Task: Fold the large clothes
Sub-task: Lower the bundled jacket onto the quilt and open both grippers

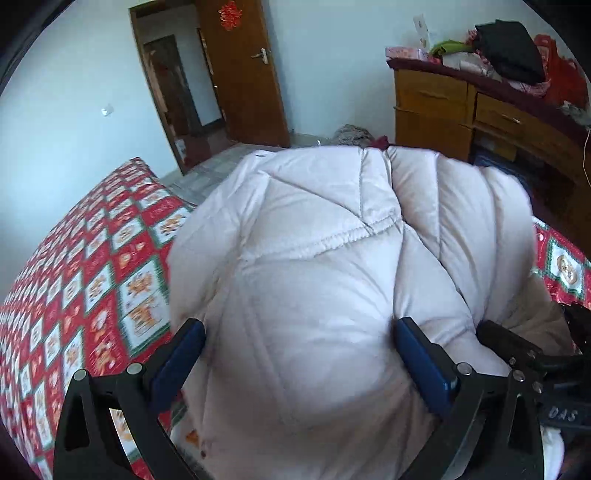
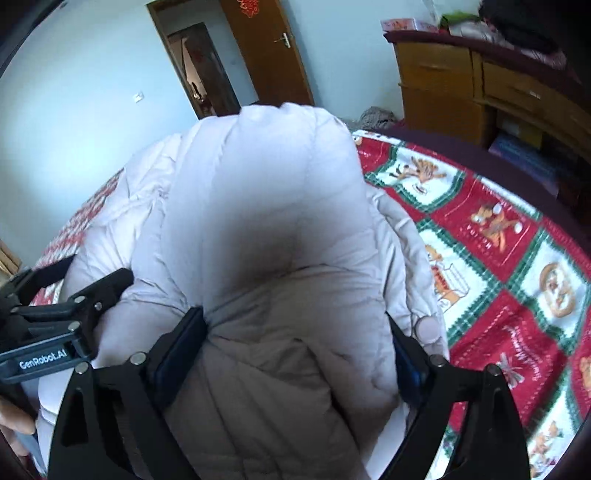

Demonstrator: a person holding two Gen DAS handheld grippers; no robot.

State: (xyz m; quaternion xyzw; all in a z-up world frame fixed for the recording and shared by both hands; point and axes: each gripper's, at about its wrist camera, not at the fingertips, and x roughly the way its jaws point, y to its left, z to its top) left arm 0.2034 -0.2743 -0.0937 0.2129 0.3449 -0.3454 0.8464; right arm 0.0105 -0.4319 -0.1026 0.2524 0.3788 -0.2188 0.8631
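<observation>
Two wide-spread grippers [image 1: 299,334] [image 2: 295,332] around jacket [image 1: 314,236]

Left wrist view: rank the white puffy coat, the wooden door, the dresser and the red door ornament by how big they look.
1. white puffy coat, though it is nearest the camera
2. wooden door and dresser, too alike to rank
3. red door ornament
</observation>
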